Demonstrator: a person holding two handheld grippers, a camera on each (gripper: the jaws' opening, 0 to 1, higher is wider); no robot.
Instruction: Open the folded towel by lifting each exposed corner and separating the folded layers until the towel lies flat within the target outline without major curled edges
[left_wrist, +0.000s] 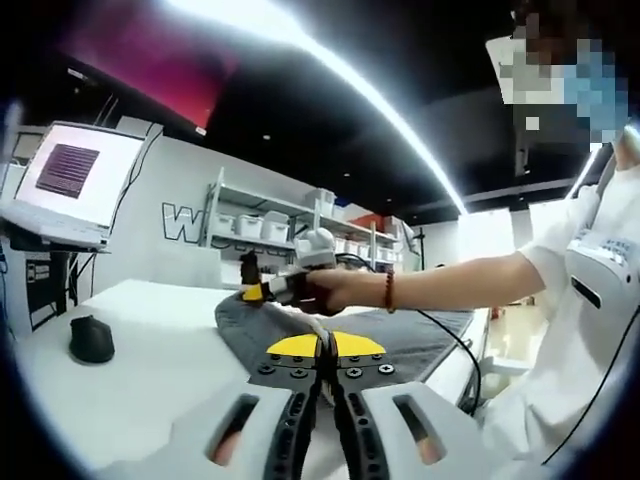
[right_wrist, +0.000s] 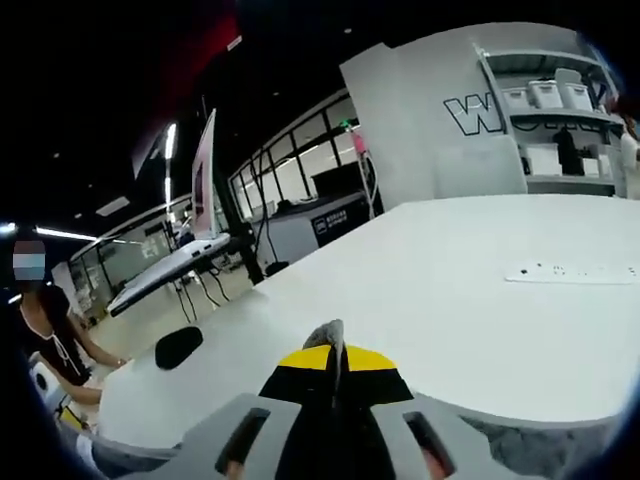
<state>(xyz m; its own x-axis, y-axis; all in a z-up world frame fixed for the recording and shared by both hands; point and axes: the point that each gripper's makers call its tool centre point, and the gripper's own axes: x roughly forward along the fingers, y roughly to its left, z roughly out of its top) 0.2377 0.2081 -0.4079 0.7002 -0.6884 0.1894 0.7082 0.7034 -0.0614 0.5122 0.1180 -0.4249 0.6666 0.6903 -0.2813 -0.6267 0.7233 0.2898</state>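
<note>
Both grippers are pinching the dark grey folded towel (left_wrist: 400, 335) lying on the white table (left_wrist: 150, 370): left gripper (left_wrist: 322, 350) clamped on its near edge, right gripper (right_wrist: 337, 362) likewise.

towel (left_wrist: 400, 335) lies on the table (left_wrist: 150, 370), right of the mouse (left_wrist: 91, 339). laptop (left_wrist: 70, 180) stands behind the mouse, off the table's left edge. shelves (left_wrist: 270, 225) sit beyond the table's far side.
</note>
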